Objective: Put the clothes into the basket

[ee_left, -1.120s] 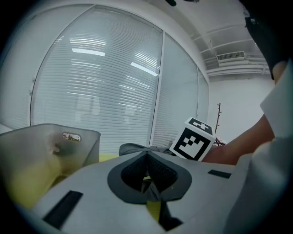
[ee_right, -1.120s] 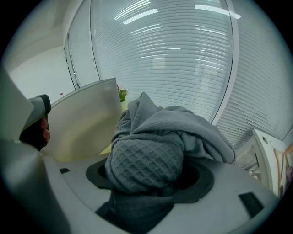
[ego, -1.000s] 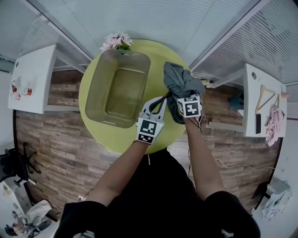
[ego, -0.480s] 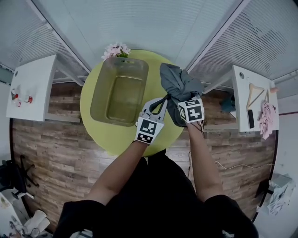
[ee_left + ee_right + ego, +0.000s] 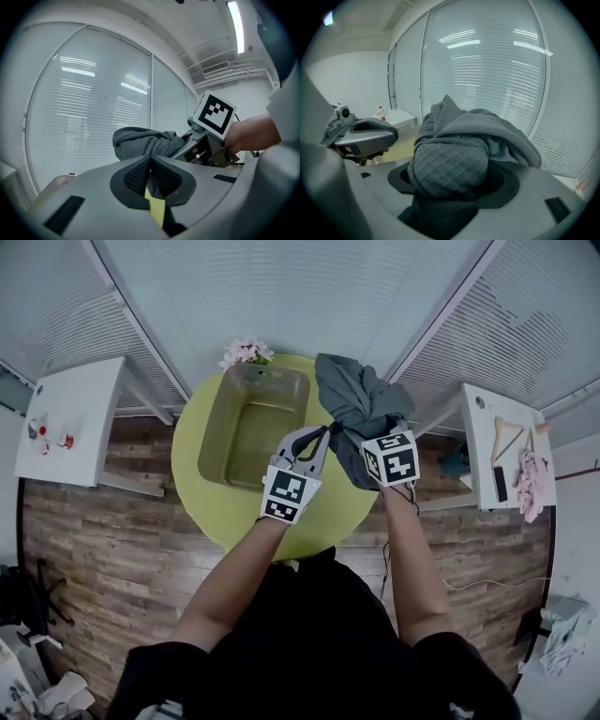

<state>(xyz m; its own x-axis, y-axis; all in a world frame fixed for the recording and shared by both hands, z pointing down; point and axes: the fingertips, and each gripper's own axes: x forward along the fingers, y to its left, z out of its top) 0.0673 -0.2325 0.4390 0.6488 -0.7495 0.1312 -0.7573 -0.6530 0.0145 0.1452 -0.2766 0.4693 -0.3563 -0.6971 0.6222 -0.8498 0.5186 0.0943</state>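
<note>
A grey garment hangs bunched above the right side of the round yellow-green table. My right gripper is shut on a thick wad of it, which fills the jaws in the right gripper view. My left gripper sits just to the left, shut on a thin fold of the same garment, with the jaws nearly touching. The translucent basket stands on the table's left half, to the left of both grippers, with nothing visible inside.
Pink flowers stand at the table's far edge behind the basket. A white side table is at the left. Another, at the right, carries a hanger and pink cloth. Wooden floor surrounds the table, and blinds line the far walls.
Both grippers have risen together with the grey garment, which now hangs higher over the table. Neither grip has changed.
</note>
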